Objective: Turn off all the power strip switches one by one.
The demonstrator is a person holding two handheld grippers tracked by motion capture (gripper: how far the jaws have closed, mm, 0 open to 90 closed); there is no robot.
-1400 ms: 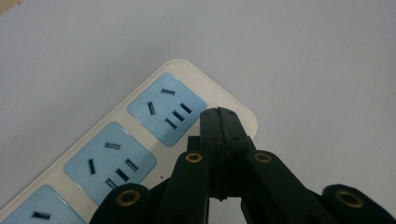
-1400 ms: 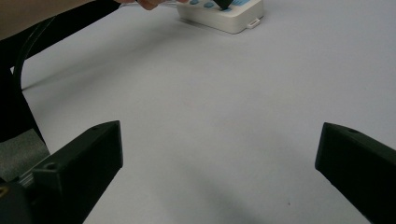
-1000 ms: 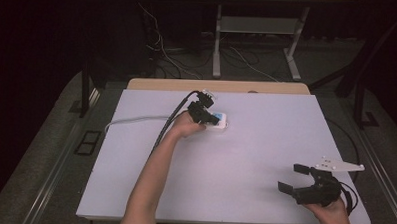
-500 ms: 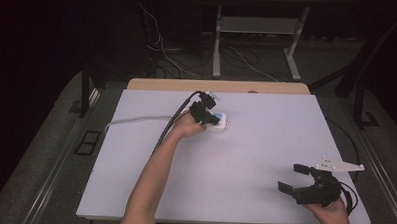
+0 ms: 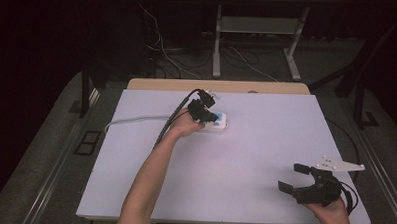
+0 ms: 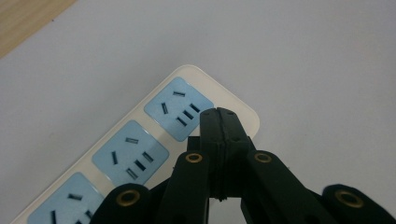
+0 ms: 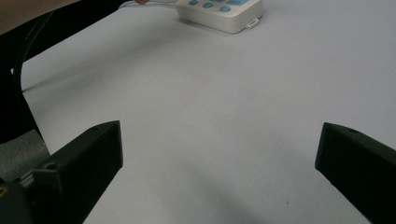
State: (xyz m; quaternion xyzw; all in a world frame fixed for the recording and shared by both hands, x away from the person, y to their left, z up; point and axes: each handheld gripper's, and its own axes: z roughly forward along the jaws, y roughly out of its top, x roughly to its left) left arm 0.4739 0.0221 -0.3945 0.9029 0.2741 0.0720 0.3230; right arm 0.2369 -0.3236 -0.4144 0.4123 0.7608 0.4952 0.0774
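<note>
Left gripper: the black two-jaw left gripper (image 6: 218,116) has its jaws pressed together with nothing between them; its tip hangs over the end of the white plastic power strip with pale blue socket faces (image 6: 154,140), beside the last socket. Whether the tip touches the casing I cannot tell.
Right gripper: the black right gripper (image 5: 296,178) sits at the near right of the table with its jaws spread wide and holding nothing; its own view shows both jaws far apart over bare tabletop.
Power strip position: far centre of the white table top (image 5: 265,144), just right of the left hand (image 5: 186,122), well apart from the right gripper.
Cable: a grey cord (image 5: 131,120) runs from the strip leftward toward the table's left edge.
Handling, by my judgement: a rigid, hard-shelled block, light to moderate in weight, smooth enough to slide on the table; not fragile. The trailing cord is likely to drag and twist it when moved.
Where to hold: across the narrow width of the casing, jaws on the two long sides, away from the socket openings.
Count, strips: one.
Count, sockets: three blue faces in the left gripper view; more may lie out of frame.
Count, grippers: two.
</note>
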